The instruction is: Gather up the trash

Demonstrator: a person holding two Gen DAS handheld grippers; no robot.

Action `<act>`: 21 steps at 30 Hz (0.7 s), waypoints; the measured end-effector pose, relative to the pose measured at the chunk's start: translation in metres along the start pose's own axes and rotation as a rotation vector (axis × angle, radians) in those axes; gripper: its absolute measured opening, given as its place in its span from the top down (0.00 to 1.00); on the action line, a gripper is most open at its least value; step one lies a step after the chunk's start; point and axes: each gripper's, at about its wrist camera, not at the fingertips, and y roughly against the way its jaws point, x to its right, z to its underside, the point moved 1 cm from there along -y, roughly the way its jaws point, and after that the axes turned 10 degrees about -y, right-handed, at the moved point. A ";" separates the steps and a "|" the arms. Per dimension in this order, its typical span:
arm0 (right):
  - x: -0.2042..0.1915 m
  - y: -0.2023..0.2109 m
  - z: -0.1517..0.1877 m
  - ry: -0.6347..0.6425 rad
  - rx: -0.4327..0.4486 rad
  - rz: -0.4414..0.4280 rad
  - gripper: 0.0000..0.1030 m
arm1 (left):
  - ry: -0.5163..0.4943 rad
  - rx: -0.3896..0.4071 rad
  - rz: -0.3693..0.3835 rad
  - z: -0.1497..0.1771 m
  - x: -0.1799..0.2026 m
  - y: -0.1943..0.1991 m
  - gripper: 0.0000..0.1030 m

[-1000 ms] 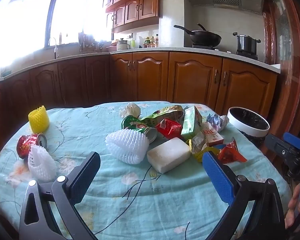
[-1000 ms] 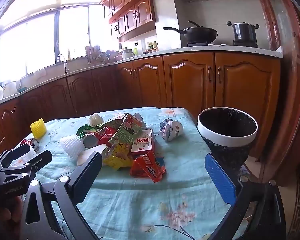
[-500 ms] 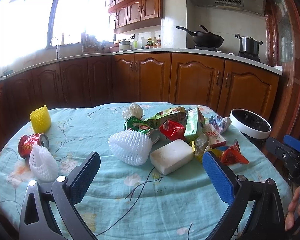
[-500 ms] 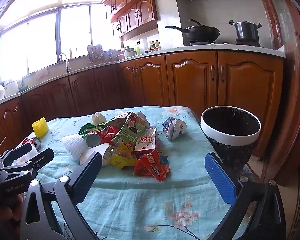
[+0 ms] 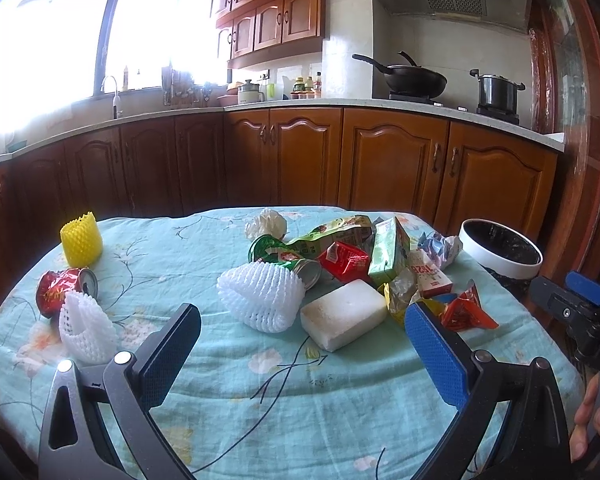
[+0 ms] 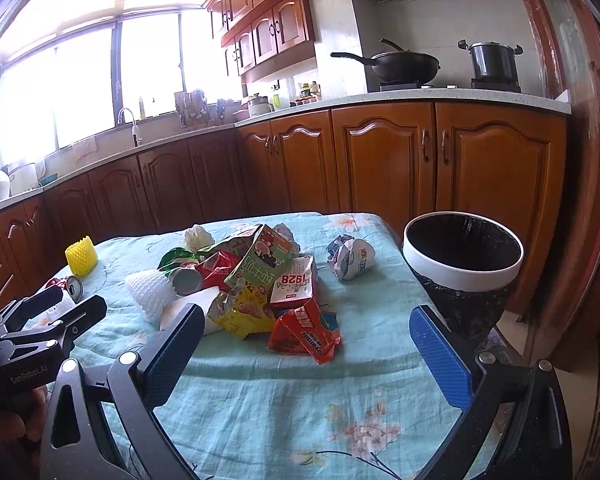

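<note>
A heap of trash lies mid-table: a white foam net (image 5: pixel 262 296), a white foam block (image 5: pixel 343 314), a green can (image 5: pixel 284 258), a green carton (image 5: pixel 390 254), a red wrapper (image 6: pixel 304 330) and a crumpled paper cup (image 6: pixel 350 258). A red can (image 5: pixel 64 286), a second white net (image 5: pixel 85 330) and a yellow net (image 5: pixel 81 238) lie to the left. A white-rimmed bin with a black liner (image 6: pixel 462 258) stands off the table's right edge. My left gripper (image 5: pixel 302 356) and right gripper (image 6: pixel 308 354) are both open and empty, short of the heap.
The table carries a light-blue floral cloth (image 5: pixel 260 396). Brown kitchen cabinets (image 5: pixel 388 168) run behind it, with a wok and a pot on the stove. A wooden door frame (image 6: pixel 572 160) stands at the right, beyond the bin.
Both views have risen slightly and drawn back a little; the trash sits a bit lower in frame. Both grippers stay open and nothing was taken hold of.
</note>
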 end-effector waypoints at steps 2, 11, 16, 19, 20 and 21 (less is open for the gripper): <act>0.000 0.000 0.000 0.000 -0.002 -0.002 0.00 | 0.001 0.000 -0.001 0.000 0.000 -0.001 0.01; -0.002 -0.001 0.000 -0.002 -0.009 -0.013 0.00 | -0.002 -0.005 0.000 -0.001 0.001 -0.004 0.01; -0.001 -0.003 0.000 -0.005 -0.011 -0.017 0.00 | 0.001 -0.003 0.001 -0.001 -0.002 -0.005 0.01; -0.001 -0.003 0.000 -0.006 -0.012 -0.017 0.00 | 0.002 -0.004 0.001 -0.001 -0.002 -0.005 0.01; -0.001 -0.003 0.000 -0.008 -0.012 -0.018 0.00 | 0.002 -0.004 0.002 -0.001 -0.002 -0.004 0.01; -0.002 -0.003 0.000 -0.008 -0.012 -0.019 0.00 | 0.002 -0.004 0.002 -0.001 -0.002 -0.005 0.01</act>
